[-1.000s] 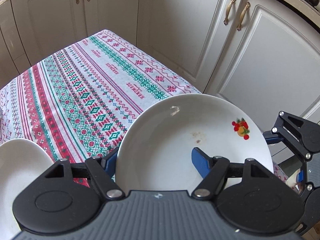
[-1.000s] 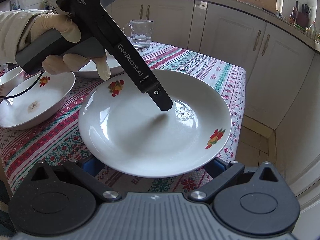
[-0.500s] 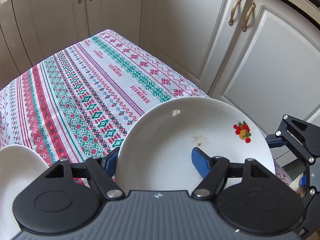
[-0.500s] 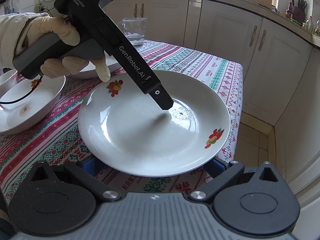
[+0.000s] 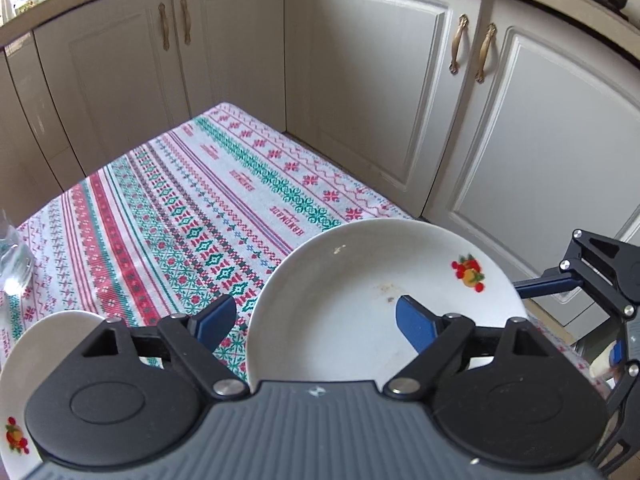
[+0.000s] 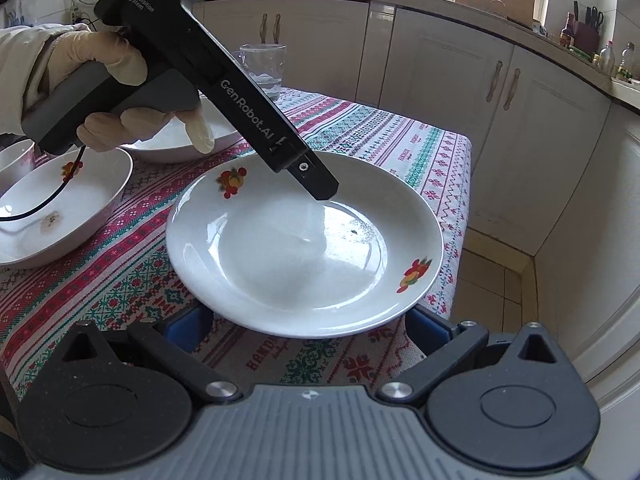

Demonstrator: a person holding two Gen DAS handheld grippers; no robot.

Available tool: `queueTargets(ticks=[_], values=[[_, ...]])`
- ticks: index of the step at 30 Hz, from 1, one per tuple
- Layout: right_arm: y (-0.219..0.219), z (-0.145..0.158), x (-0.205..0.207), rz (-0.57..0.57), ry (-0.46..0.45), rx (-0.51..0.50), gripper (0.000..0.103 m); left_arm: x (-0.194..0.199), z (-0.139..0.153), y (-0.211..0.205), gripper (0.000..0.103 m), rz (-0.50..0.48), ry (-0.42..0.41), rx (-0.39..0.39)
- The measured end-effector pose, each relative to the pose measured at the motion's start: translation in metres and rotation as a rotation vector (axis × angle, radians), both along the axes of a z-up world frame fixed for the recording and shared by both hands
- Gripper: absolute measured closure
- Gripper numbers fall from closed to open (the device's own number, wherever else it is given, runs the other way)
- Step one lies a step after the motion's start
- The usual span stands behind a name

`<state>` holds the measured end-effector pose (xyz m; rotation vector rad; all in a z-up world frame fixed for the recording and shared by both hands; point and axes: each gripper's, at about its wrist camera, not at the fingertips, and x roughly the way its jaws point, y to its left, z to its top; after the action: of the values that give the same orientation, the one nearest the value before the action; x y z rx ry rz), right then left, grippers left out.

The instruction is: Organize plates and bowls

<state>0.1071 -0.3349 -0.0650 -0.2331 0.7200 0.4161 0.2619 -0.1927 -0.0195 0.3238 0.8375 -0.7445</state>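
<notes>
A white plate with red fruit decals lies near the table's corner on the patterned cloth. My left gripper hovers over the plate's left rim with its jaws opening. One blue finger stands clear outside the rim, and the other hangs above the plate's inside. Seen from the right wrist, the left gripper points down at the plate, held by a gloved hand. My right gripper is open, its fingers spread wide at the plate's near edge.
A white bowl sits left of the plate, with another white dish and a glass mug behind it. White cupboards run close past the table's far corner. The tiled floor drops off at the right.
The left jaws have spread and the left finger has come off the plate's rim. The left gripper has lifted and drawn back a little. The right gripper has stayed put.
</notes>
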Motion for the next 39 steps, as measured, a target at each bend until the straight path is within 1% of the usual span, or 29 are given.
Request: queueTargets(ticks=[7,10,13,16,17,18,21,22,25,27,32,35,36,38,39], values=[[0.003,0.016,-0.031,-0.020,-0.053,0.014,0.000,-0.043,0.035,0.029,0.012,0.033,-0.098,-0.032],[0.008,0.024,-0.047,-0.023,-0.090,0.029,0.000,-0.065,0.043,0.046,0.011,0.059,-0.110,-0.047],[0.017,0.030,-0.063,-0.016,-0.125,0.046,0.000,-0.085,0.046,0.065,0.011,0.103,-0.097,-0.070],[0.027,0.032,-0.079,-0.002,-0.146,0.062,0.000,-0.104,0.043,0.083,0.010,0.156,-0.069,-0.082],[0.030,0.031,-0.083,0.004,-0.146,0.066,0.000,-0.110,0.041,0.089,0.007,0.171,-0.063,-0.077],[0.035,0.031,-0.085,0.007,-0.145,0.064,0.000,-0.116,0.038,0.094,0.007,0.182,-0.053,-0.080],[0.048,0.028,-0.092,0.026,-0.137,0.060,0.000,-0.134,0.030,0.113,0.007,0.206,-0.013,-0.110],[0.052,0.028,-0.097,0.037,-0.135,0.063,0.000,-0.140,0.028,0.117,0.007,0.216,-0.017,-0.106],[0.063,0.026,-0.104,0.066,-0.127,0.070,0.000,-0.163,0.021,0.128,0.007,0.249,-0.071,-0.075],[0.069,0.024,-0.107,0.073,-0.127,0.070,0.000,-0.175,0.017,0.136,0.007,0.265,-0.093,-0.074],[0.082,0.020,-0.112,0.093,-0.113,0.082,0.000,-0.192,0.007,0.158,0.006,0.321,-0.077,-0.102],[0.089,0.016,-0.113,0.112,-0.100,0.072,0.000,-0.199,0.005,0.170,0.006,0.355,-0.109,-0.100],[0.091,0.014,-0.114,0.115,-0.095,0.069,0.000,-0.202,0.005,0.173,0.006,0.364,-0.124,-0.095],[0.096,0.012,-0.113,0.117,-0.078,0.069,0.000,-0.203,0.007,0.177,0.006,0.396,-0.126,-0.046],[0.098,0.011,-0.113,0.116,-0.071,0.068,0.000,-0.203,0.007,0.180,0.006,0.419,-0.127,-0.034]])
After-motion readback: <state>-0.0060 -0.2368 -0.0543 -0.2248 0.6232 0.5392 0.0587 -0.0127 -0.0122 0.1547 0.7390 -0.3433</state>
